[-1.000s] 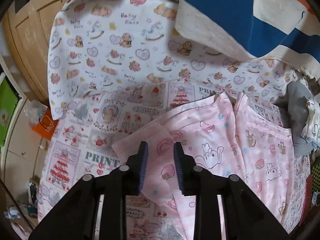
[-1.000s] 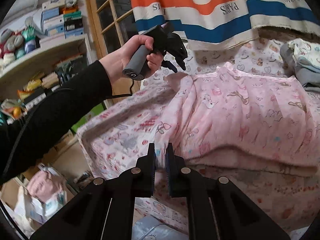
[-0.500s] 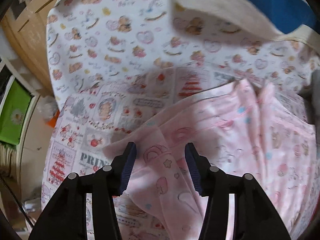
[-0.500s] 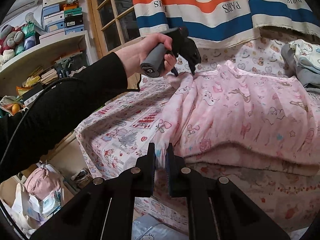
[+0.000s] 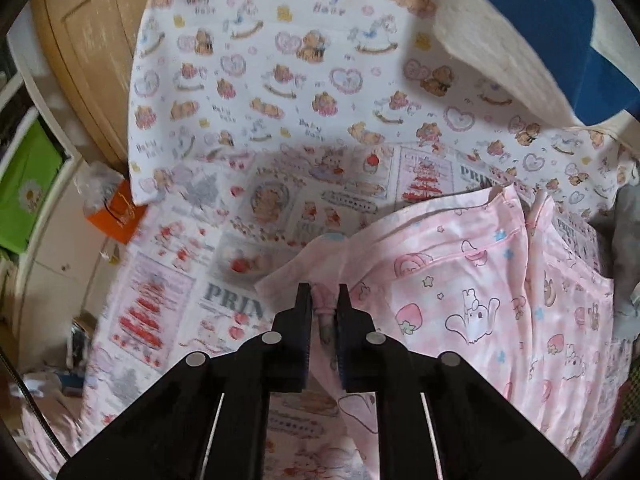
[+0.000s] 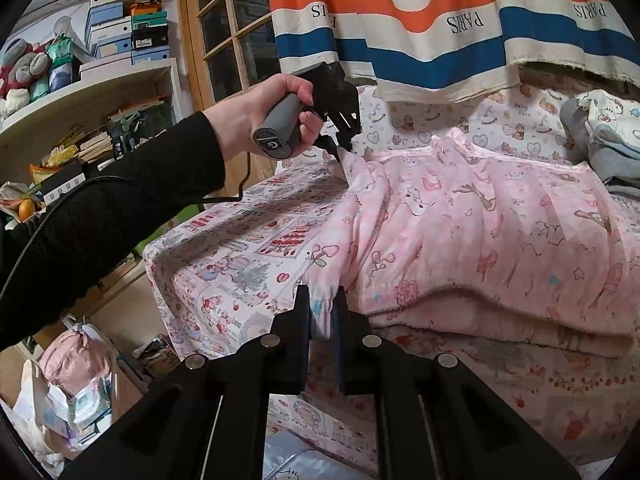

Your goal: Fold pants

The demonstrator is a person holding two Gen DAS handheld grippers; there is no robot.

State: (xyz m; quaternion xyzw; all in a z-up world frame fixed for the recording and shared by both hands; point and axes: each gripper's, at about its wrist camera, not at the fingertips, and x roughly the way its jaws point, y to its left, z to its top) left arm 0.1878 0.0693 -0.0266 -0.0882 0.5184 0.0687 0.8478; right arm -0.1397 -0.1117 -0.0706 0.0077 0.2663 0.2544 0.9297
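Pink printed pants [image 5: 472, 280] lie on a bed covered with a printed sheet [image 5: 240, 208]. In the right wrist view the pants [image 6: 480, 232] spread across the bed, partly folded over. My left gripper [image 5: 324, 306] is shut on a corner of the pants at their far left edge; it also shows in the right wrist view [image 6: 344, 140], held by a hand, pinching that corner a little above the bed. My right gripper [image 6: 322, 304] is shut on the near left corner of the pants, at the bed's front edge.
A striped orange, blue and white cloth [image 6: 440, 32] hangs behind the bed. Folded grey and white clothes [image 6: 600, 132] lie at the back right. Shelves with boxes [image 6: 112, 40] and a wooden door [image 6: 224, 32] stand left. Bags [image 6: 72, 380] lie on the floor.
My left gripper was open around the pants' far corner and has closed on it, lifting it slightly. My right gripper has kept its hold on the near corner.
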